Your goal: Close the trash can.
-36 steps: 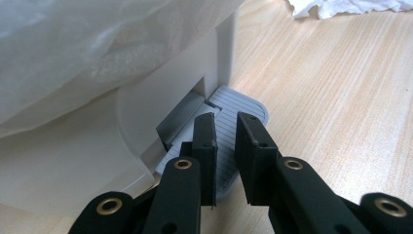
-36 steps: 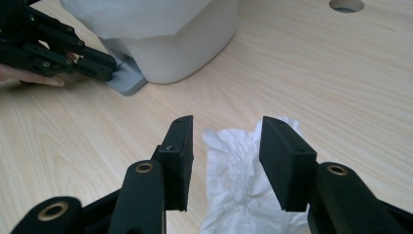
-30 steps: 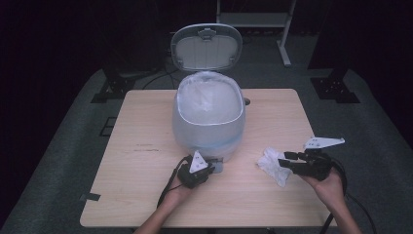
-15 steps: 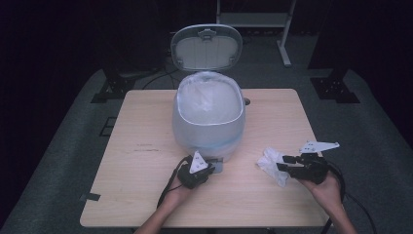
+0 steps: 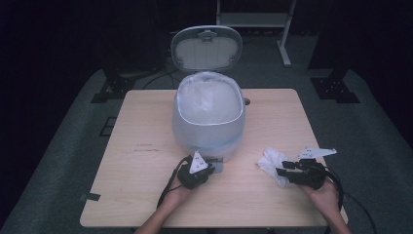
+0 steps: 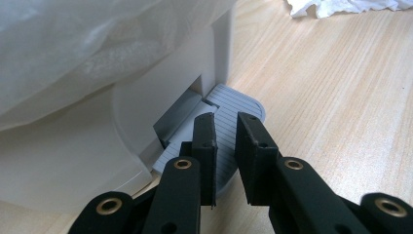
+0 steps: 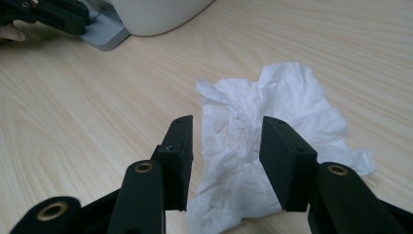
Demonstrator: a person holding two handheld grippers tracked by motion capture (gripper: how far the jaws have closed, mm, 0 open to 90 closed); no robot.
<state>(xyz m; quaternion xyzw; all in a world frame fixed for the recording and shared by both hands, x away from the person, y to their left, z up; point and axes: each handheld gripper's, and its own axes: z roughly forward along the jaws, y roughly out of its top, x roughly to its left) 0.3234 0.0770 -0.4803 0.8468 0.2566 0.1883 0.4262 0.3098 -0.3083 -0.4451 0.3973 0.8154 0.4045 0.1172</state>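
Observation:
A white pedal bin [image 5: 208, 117] lined with a clear bag stands mid-table, its lid [image 5: 206, 47] tipped up and back. My left gripper [image 5: 208, 169] rests on the bin's grey foot pedal [image 6: 234, 105]; its jaws [image 6: 226, 124] are shut with nothing between them. A crumpled white tissue [image 5: 270, 158] lies on the table at the right. My right gripper [image 5: 281, 171] hangs low over the tissue [image 7: 287, 97], open, with one fingertip on each side of the paper [image 7: 226, 126] and the pads not pressing on it.
The wooden table [image 5: 141, 122] has bare wood to the left of the bin and behind the tissue. A corner of the tissue [image 6: 341, 6] shows beyond the pedal. Dark stands and cables sit on the carpet beyond the far edge.
My right gripper has sunk a little toward the tissue. The left gripper stays on the pedal and the lid stays up.

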